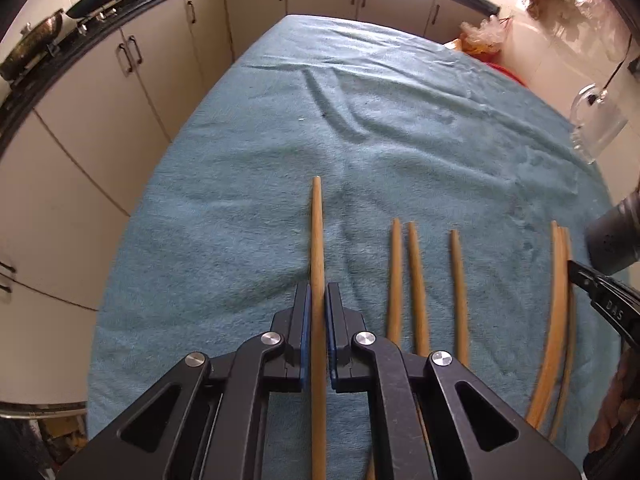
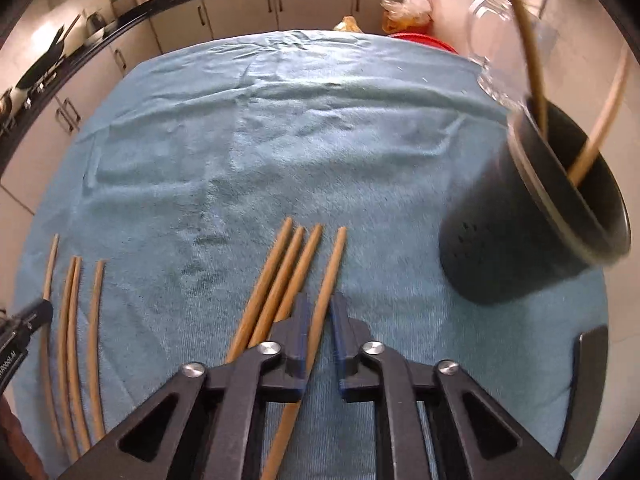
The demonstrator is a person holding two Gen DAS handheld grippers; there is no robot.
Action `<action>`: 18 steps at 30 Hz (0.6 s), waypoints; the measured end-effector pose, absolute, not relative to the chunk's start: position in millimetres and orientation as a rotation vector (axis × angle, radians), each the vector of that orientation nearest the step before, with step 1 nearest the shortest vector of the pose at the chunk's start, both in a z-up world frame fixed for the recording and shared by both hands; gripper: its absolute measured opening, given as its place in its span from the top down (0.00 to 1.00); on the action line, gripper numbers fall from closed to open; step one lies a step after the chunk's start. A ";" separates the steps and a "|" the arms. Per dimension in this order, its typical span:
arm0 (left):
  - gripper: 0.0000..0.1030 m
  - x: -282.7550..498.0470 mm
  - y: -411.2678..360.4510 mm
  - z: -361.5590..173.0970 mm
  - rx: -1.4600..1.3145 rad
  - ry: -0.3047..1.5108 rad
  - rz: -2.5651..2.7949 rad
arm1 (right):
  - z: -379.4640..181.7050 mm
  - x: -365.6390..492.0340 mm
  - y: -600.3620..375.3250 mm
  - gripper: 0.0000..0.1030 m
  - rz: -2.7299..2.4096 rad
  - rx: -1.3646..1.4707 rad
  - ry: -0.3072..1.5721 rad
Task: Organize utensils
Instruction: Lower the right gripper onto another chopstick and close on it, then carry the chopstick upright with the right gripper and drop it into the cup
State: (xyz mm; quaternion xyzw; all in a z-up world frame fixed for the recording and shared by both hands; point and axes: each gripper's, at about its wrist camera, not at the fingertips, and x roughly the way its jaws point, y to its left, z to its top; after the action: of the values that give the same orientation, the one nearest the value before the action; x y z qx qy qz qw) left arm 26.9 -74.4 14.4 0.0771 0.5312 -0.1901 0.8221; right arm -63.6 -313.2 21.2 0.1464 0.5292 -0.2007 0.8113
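Note:
On the blue towel (image 1: 360, 140) lie several wooden chopsticks. My left gripper (image 1: 318, 292) is shut on one chopstick (image 1: 317, 232), which runs straight away between the pads. Three loose chopsticks (image 1: 416, 280) lie just right of it, and a further bunch (image 1: 558, 320) sits by the right gripper's finger (image 1: 600, 300). In the right wrist view, my right gripper (image 2: 320, 304) is shut on the rightmost chopstick (image 2: 332, 264) of a fanned group (image 2: 276, 280). To the right stands a dark perforated holder (image 2: 520, 248) with two chopsticks (image 2: 596, 140) in it.
A clear glass mug (image 2: 492, 40) stands behind the holder, near the towel's far right edge. A dark flat object (image 2: 588, 380) lies at the near right. Cabinets and a black counter with pans (image 1: 100, 4) run along the left and back. Plastic bags (image 1: 484, 36) sit beyond the table.

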 end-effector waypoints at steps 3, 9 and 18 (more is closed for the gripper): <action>0.94 23.6 -64.1 19.0 0.104 1.123 -0.443 | 27.0 -72.5 -320.4 0.94 -0.409 0.388 1.085; 0.94 5.0 -42.8 51.7 0.004 1.034 -0.472 | 68.4 -115.8 -322.0 0.94 -0.337 0.480 0.870; 0.94 -36.5 -20.2 104.1 -0.076 0.918 -0.496 | 115.0 -180.1 -304.2 0.94 -0.265 0.478 0.656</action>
State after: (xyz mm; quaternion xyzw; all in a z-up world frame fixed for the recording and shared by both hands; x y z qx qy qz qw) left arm -36.5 -20.2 104.1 -0.0361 0.4384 -0.2368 0.8663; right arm -180.1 -304.2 115.0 0.2316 0.3179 -0.1285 0.9104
